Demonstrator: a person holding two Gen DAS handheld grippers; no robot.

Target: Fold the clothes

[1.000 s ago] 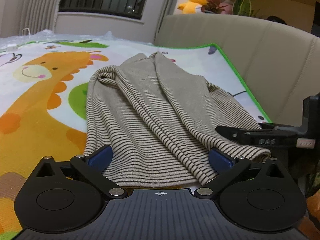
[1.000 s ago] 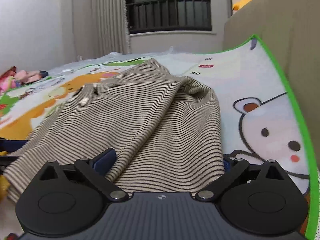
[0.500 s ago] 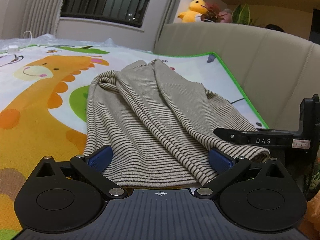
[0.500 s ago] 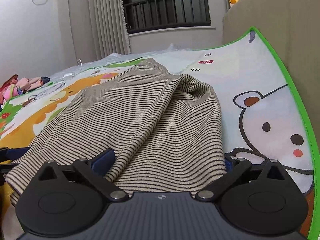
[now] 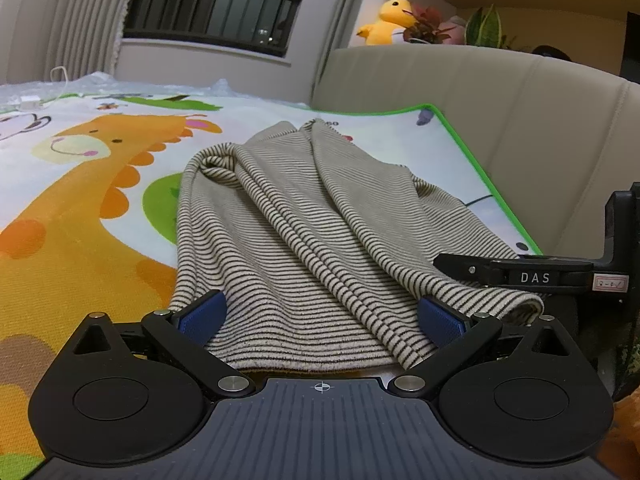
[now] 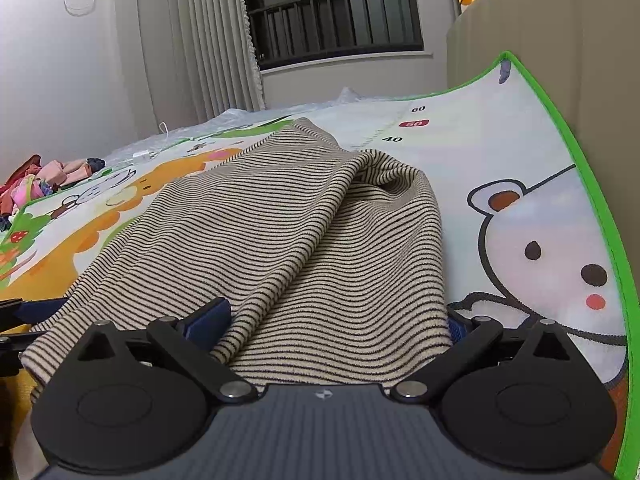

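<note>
While both wide-open tongs [image 5: 322, 316] [image 6: 326, 322] are staying astride the striped garment [image 5: 304, 240], only the right view is showing the clothes pile [image 6: 36, 184].

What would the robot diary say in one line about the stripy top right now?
phase: fold | left tool: open, astride striped top hem | right tool: open, astride hem | top: rumpled on play mat

garment [image 6: 304, 240] hem hides right claw [image 6: 328, 328] pad
</note>
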